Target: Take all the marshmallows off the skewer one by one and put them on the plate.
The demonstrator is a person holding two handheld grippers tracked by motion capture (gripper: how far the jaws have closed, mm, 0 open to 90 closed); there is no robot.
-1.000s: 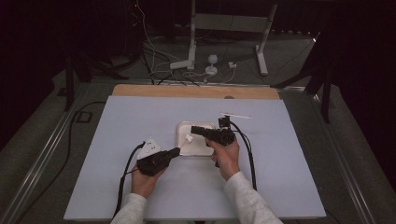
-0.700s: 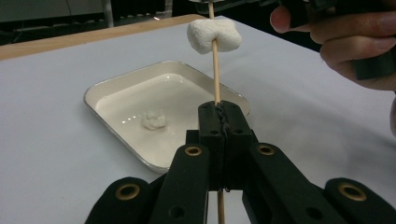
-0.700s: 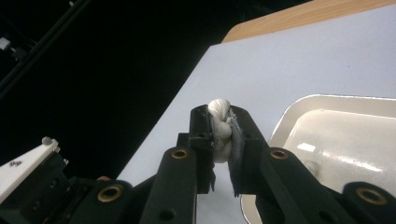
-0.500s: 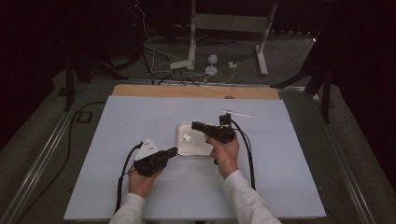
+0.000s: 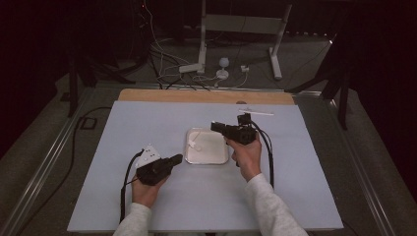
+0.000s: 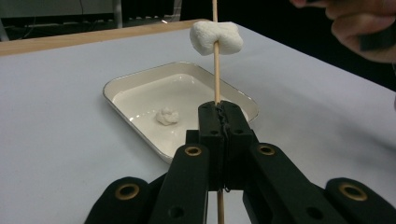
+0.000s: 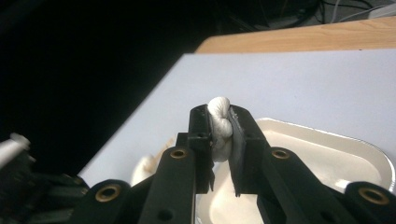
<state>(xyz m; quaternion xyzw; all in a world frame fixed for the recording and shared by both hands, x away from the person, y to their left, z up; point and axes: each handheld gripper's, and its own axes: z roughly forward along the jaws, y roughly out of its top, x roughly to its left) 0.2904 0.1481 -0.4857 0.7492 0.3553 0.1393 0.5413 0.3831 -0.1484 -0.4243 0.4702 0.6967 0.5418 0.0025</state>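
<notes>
My left gripper (image 6: 218, 112) is shut on a thin wooden skewer (image 6: 216, 74) that stands up from its jaws. A white marshmallow (image 6: 216, 37) is speared on the skewer above the cream tray (image 6: 121, 84). Another small marshmallow (image 6: 167, 115) lies inside the tray. My right gripper (image 7: 219, 116) is shut on a squashed white marshmallow (image 7: 220, 128) and hovers over the tray's (image 7: 327, 154) edge. In the high view the left gripper (image 5: 176, 158) is at the tray's (image 5: 214, 152) near left corner and the right gripper (image 5: 215, 126) is above its far right side.
The tray sits mid-table on a pale blue-grey sheet (image 5: 123, 128). A wooden strip (image 5: 206, 96) runs along the far edge. A thin white stick (image 5: 255, 113) lies near the far edge behind the right gripper. Cables trail from both grippers toward the person.
The right gripper has drawn back a little to the right and away from the person, with its marshmallow. The left gripper has shifted slightly left with the skewer.
</notes>
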